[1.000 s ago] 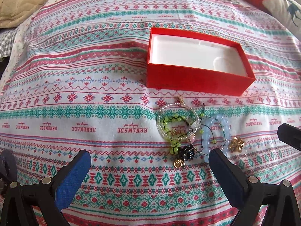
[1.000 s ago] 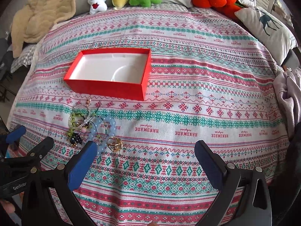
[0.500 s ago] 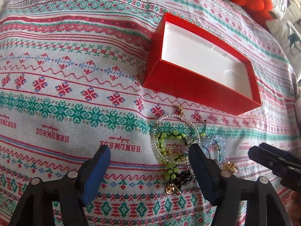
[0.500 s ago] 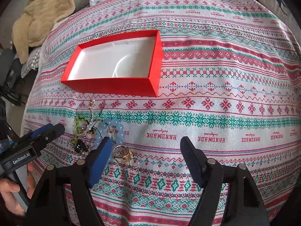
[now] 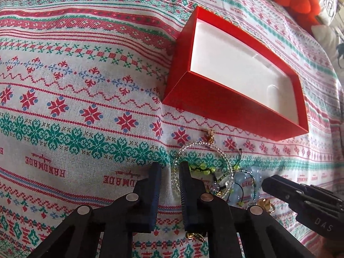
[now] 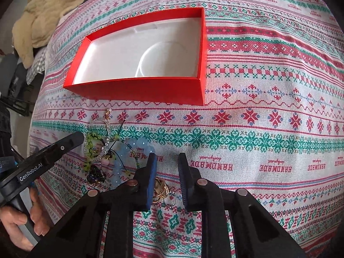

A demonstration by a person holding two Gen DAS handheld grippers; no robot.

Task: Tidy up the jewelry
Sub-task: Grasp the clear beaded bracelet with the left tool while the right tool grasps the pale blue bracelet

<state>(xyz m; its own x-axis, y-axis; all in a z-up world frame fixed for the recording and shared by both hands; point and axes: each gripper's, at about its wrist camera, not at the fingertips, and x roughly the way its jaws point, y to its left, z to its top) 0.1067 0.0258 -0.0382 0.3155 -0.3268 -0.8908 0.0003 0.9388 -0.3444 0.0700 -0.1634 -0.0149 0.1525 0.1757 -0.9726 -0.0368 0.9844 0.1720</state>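
Note:
An empty red box (image 5: 217,105) with a white lining lies on the patterned cloth; it also shows in the right wrist view (image 6: 139,88). In front of it is a tangle of bracelets: a clear beaded one (image 5: 202,145), a green beaded one (image 5: 204,168), a pale blue one (image 6: 139,145). My left gripper (image 5: 169,166) is low over the tangle's left edge, jaws narrowed to a small gap around the clear bracelet's rim. My right gripper (image 6: 165,157) is low beside the blue bracelet, jaws narrowed, with gold rings (image 6: 160,190) lying between its fingers.
The cloth (image 5: 64,107) covers a bed. A beige blanket (image 6: 43,15) lies at the back left, an orange plush (image 5: 298,2) at the back right. The other gripper shows at the edge of each view, the right one (image 5: 301,195) and the left one (image 6: 43,159).
Both grippers have dropped down and forward to the jewelry pile. Both pairs of jaws have closed from wide open to a narrow gap.

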